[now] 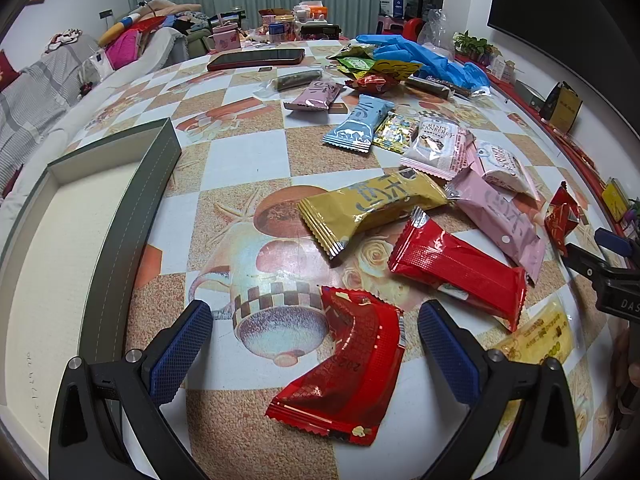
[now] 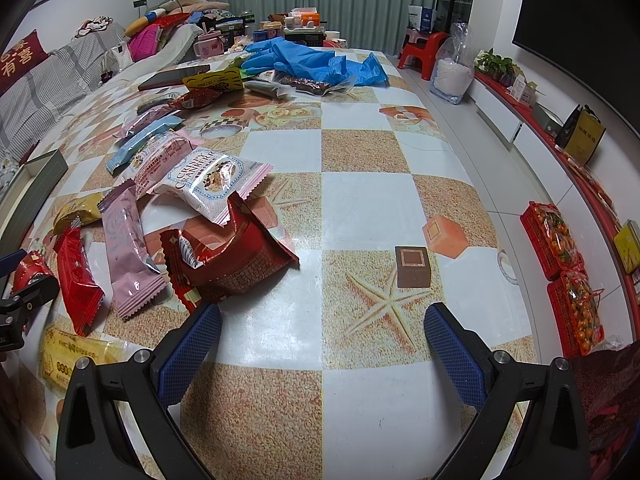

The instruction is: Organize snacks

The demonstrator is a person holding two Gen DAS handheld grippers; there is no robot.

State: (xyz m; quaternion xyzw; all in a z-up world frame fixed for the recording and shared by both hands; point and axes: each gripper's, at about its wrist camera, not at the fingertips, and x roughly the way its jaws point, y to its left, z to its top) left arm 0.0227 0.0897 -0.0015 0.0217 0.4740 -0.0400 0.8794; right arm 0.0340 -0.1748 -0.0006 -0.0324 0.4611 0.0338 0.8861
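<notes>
Wrapped snacks lie scattered on a patterned table. My left gripper [image 1: 316, 328] is open, and a crumpled red packet [image 1: 348, 372] lies on the table between its fingers. Beyond it rest a flat red packet [image 1: 460, 268], a mustard packet [image 1: 368, 208] and a pink packet [image 1: 500, 216]. An empty grey box [image 1: 60, 240] stands to the left. My right gripper [image 2: 322, 328] is open over bare table, with a dark red packet [image 2: 228, 256] just beyond its left finger. A cranberry crisp packet [image 2: 208, 176] lies behind that. A small brown square sweet [image 2: 413, 266] sits ahead on the right.
Blue gloves [image 2: 304, 60] and more snacks lie at the table's far end, with a phone [image 1: 256, 59] and clutter behind. A sofa [image 1: 36, 92] runs along the left. Red baskets of oranges [image 2: 560, 248] stand on the floor to the right, past the table [image 2: 460, 152] edge.
</notes>
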